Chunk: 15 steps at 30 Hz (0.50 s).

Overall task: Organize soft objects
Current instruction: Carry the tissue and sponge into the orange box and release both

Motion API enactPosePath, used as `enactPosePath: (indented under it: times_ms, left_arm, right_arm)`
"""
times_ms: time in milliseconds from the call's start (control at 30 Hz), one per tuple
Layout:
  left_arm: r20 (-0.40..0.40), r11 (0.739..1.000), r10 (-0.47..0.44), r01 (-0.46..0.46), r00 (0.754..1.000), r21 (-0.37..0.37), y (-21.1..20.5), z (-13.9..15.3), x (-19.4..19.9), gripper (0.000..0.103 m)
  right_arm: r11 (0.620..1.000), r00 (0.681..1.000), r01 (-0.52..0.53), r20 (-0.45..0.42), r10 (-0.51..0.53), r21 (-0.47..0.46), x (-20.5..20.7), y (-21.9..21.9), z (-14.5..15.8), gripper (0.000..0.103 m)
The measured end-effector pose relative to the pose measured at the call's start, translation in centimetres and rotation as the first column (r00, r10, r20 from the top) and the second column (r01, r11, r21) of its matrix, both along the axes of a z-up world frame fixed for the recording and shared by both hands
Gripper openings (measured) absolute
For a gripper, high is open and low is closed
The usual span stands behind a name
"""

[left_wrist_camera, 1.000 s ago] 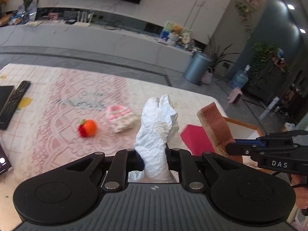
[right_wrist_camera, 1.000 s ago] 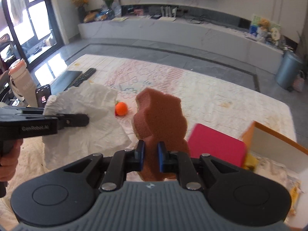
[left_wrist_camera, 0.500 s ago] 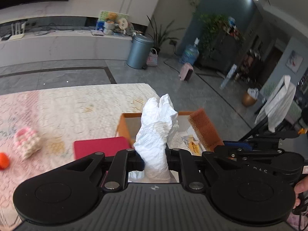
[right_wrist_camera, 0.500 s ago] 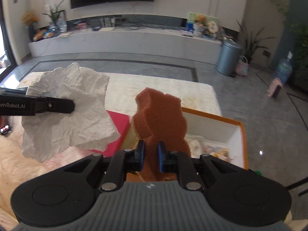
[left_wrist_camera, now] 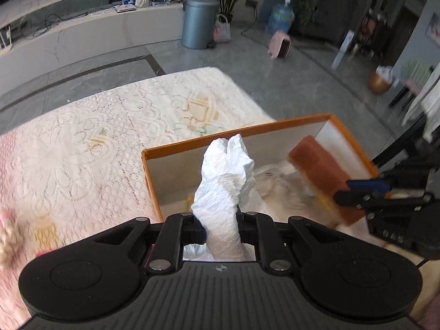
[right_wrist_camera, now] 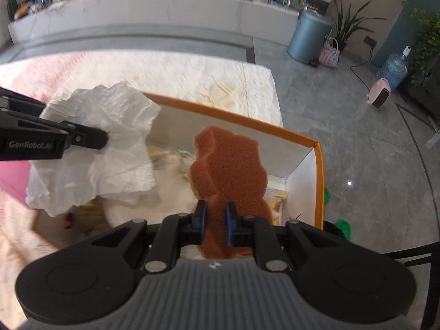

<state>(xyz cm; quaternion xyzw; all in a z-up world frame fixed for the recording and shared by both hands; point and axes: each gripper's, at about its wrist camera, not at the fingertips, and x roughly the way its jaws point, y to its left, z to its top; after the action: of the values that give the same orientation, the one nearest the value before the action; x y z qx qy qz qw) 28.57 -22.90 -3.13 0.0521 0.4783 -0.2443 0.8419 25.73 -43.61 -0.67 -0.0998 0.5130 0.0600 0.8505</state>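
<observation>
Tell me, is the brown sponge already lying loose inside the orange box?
No, the brown sponge is clamped in the right gripper, held above the orange box.

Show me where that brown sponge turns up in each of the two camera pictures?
Left wrist view: the sponge is at the right, over the box, pinched by the right gripper.
Right wrist view: the sponge stands at the centre, clamped between that camera's own fingers.
Shared landmark: the orange-rimmed box under it in both views.

floor: grey tile (left_wrist_camera: 288, 82) | bin: blue-grey (left_wrist_camera: 199, 22) | counter: long white (right_wrist_camera: 154, 13)
</observation>
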Motion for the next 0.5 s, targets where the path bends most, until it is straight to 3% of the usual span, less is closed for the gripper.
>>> enactPosePath:
  times_ms: [300, 500]
  left_arm:
    - [0.023, 0.98, -0.078, 0.073, 0.997, 0.185, -2.6, -2.7, 1.0, 0.018]
    - [0.078, 0.968, -0.107, 0.086, 0.991, 0.236, -3.2, -2.5, 0.0, 0.035]
  right_arm:
    - [1.0, 0.997, -0.011, -0.078, 0.012, 0.015, 2.0, -0.4, -3.9, 0.013]
    - [1.0, 0.996, -0.024, -0.089, 0.025, 0.008, 2.1, 0.3, -4.5, 0.019]
